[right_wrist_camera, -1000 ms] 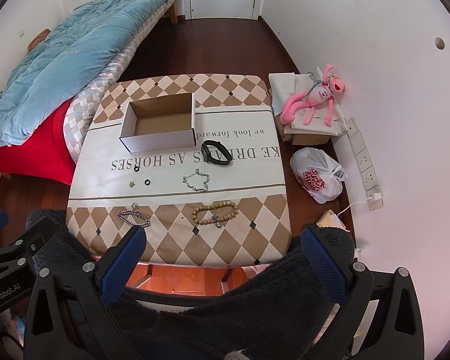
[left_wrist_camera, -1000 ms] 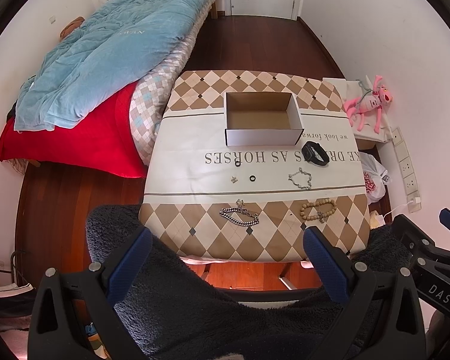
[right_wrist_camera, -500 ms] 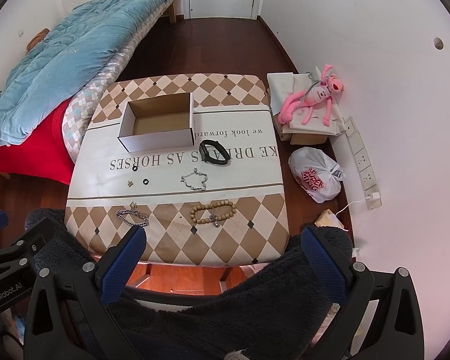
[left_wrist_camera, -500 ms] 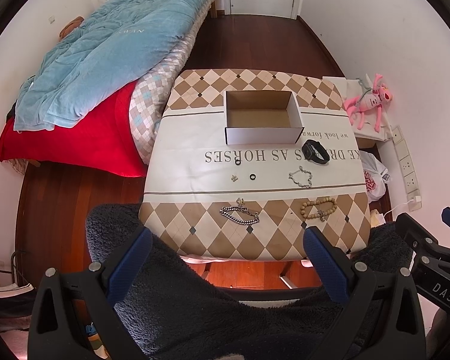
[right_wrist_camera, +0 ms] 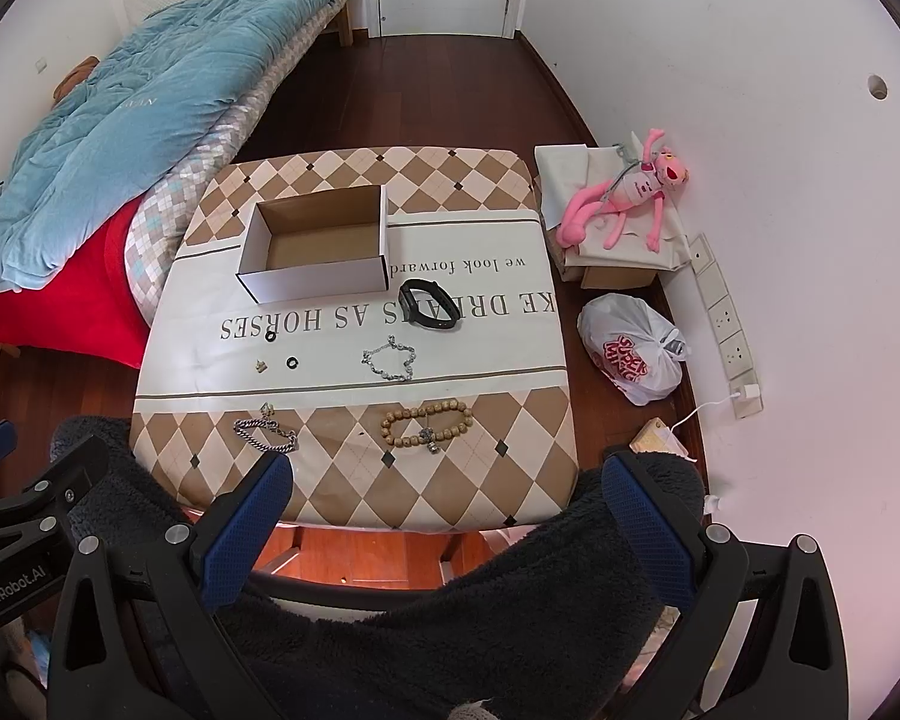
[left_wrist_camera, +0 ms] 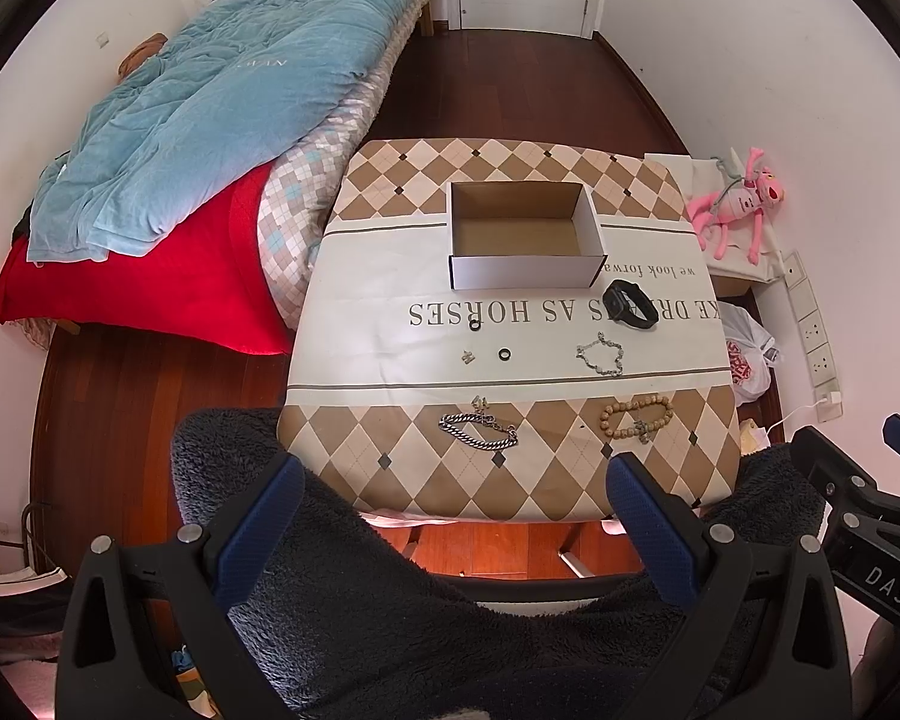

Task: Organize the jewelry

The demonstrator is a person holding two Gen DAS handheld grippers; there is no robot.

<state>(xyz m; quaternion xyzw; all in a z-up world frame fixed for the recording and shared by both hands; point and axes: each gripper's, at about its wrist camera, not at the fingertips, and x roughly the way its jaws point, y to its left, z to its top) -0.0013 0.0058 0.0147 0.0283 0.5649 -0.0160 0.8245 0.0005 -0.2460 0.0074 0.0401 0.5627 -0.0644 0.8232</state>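
An open white cardboard box (left_wrist_camera: 525, 237) (right_wrist_camera: 318, 243) stands empty on the table's far half. In front of it lie a black wristband (left_wrist_camera: 630, 304) (right_wrist_camera: 429, 304), a thin silver bracelet (left_wrist_camera: 600, 354) (right_wrist_camera: 390, 358), two small black rings (left_wrist_camera: 474, 326) (left_wrist_camera: 504, 354), a tiny charm (left_wrist_camera: 467, 355), a heavy silver chain bracelet (left_wrist_camera: 479, 431) (right_wrist_camera: 266, 434) and a wooden bead bracelet (left_wrist_camera: 636, 417) (right_wrist_camera: 427, 420). My left gripper (left_wrist_camera: 453, 498) and right gripper (right_wrist_camera: 444, 498) are both open and empty, held high above the table's near edge.
The table (left_wrist_camera: 660, 480) has a checked cloth with lettering. A bed with a blue quilt (left_wrist_camera: 210, 102) and red blanket (left_wrist_camera: 150, 276) is on the left. A pink plush toy (right_wrist_camera: 624, 195), a plastic bag (right_wrist_camera: 633, 354) and wall sockets (right_wrist_camera: 726, 324) are on the right. Dark fleece sleeves (left_wrist_camera: 450, 630) lie below.
Both grippers have drifted slightly back and up, so the table looks a little smaller. Nothing on the table has moved.
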